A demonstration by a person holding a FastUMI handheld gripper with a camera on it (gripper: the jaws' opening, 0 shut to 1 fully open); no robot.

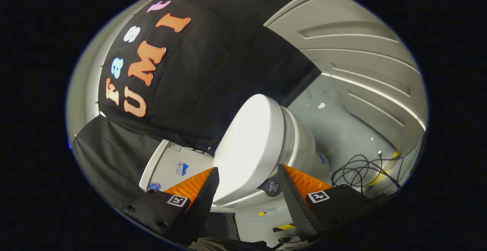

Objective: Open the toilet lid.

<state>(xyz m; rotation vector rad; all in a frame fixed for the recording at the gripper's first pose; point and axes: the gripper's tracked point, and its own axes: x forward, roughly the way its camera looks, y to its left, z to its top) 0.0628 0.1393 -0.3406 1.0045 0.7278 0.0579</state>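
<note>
Your view is rolled well over, so the toilet point(300, 144) appears tipped on its side, with the grey floor point(342, 129) off to the right rather than underneath. The toilet lid point(249, 148) sits straight ahead of your gripper point(247, 178), between the two fingers and just beyond their tips. It is a smooth, glossy white oval, unmarked, catching bright light across its face. Its long axis runs from the edge nearest the fingertips up and away toward the black cloth wall point(213, 72), while the tank point(171, 165) lies to the left of it, low against the cloth.

The lid looks lifted — a wedge of gap shows between its underside and the seat rim point(243, 201), widest near your fingertips. Whether it rests against anything behind, you cannot tell.

Your fingers stand wide apart, one either side of the lid's near edge; whether the left one touches the lid cannot be made out — the right one stands off it.

A tangle of black cable point(357, 173) lies on the floor beyond the bowl, near the ribbed booth panel point(361, 53).
</note>
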